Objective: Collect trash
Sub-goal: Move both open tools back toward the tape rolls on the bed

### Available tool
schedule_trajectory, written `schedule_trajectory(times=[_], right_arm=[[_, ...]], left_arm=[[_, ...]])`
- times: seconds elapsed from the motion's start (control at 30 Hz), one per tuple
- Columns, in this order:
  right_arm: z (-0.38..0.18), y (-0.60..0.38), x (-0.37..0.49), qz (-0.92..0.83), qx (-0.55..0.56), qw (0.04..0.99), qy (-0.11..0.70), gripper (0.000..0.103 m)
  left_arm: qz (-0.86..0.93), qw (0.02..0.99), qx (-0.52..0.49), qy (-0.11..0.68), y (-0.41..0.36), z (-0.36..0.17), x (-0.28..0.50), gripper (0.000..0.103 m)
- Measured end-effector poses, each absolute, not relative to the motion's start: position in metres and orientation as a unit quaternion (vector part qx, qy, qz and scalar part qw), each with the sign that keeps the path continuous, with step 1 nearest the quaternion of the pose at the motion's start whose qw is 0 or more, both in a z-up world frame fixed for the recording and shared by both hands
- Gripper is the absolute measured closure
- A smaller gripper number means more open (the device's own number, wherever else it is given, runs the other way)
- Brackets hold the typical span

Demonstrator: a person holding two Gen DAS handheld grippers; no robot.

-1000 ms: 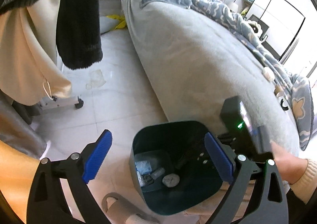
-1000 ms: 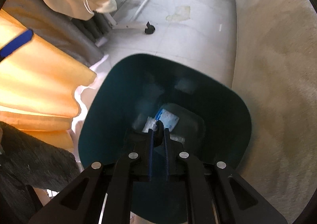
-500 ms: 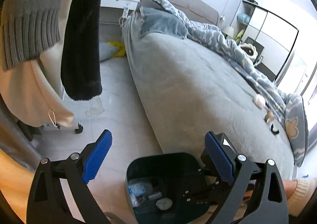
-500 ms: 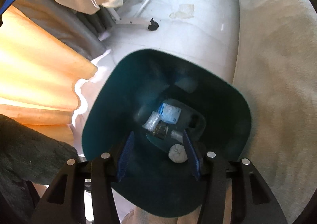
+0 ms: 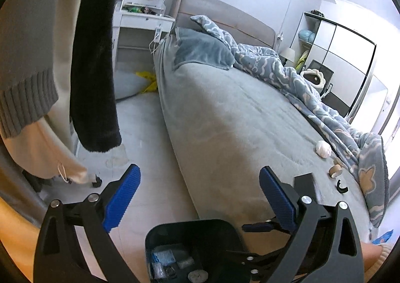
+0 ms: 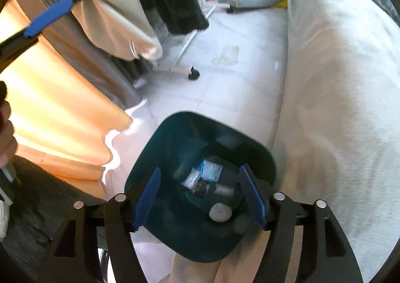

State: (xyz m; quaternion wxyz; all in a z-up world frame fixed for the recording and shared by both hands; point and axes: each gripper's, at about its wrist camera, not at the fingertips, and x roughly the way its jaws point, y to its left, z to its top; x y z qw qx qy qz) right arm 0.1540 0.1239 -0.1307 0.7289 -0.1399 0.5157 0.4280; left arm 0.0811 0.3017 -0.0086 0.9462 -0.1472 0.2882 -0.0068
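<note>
Right gripper (image 6: pixel 200 198) above the bin (image 6: pixel 162 143), pointing steeply down into it; jaws opening, nothing between the pads. Below the tips, on the bin floor: grey wad (image 6: pixel 220 211), blue packet (image 6: pixel 211 170), clear wrapper, dark scrap. All loose, none touched.

Left gripper (image 5: pixel 197 198) jaws wide, empty, aimed forward along the bed (image 5: pixel 225 117), bin rim just under its tips.

Remaining trash on the bed, ahead and to the right of the left gripper: white wad (image 5: pixel 323 149), cardboard tube (image 5: pixel 335 171) nearer in, small black hook-shaped piece (image 5: pixel 341 187) nearest. All three close beside the edge of the rumpled blanket (image 5: pixel 350 137). Tube lying on its side, open end turned toward the camera, long axis roughly away from the tool; exact angle not clear.

Judgement: drop just completed; next pick lies rightward and forward. Right hand (image 5: pixel 375 255) at lower right of the left view, so probably the nearer one. Not visible in the right view, so unconfirmed.

Pale patch (image 6: pixel 226 54) on the floor ahead of the bin: stain or scrap, cannot tell.
</note>
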Motion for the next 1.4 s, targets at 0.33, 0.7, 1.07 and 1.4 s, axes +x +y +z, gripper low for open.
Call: schedule_trajectory(times=[0.33, 0.7, 1.07, 1.4], right_arm=[[-0.080, 0.065, 0.166, 0.411, -0.105, 0.789, 0.445, 0.018], [-0.040, -0.005, 0.190, 0.370, -0.067, 0.846, 0.377, 0.011], [-0.033, -0.074, 0.219, 0.306, -0.067, 0.883, 0.350, 0.006], [-0.031, -0.133, 0.244, 0.257, -0.051, 0.902, 0.342, 0.006]], left_arm=[[-0.011, 0.952, -0.144, 0.271, 0.255, 0.011, 0.095, 0.005], [-0.020, 0.958, -0.107, 0.267, 0.198, 0.025, 0.118, 0.005], [-0.044, 0.960, -0.075, 0.268, 0.141, 0.027, 0.147, 0.005], [-0.074, 0.957, -0.066, 0.274, 0.095, 0.023, 0.179, 0.005]])
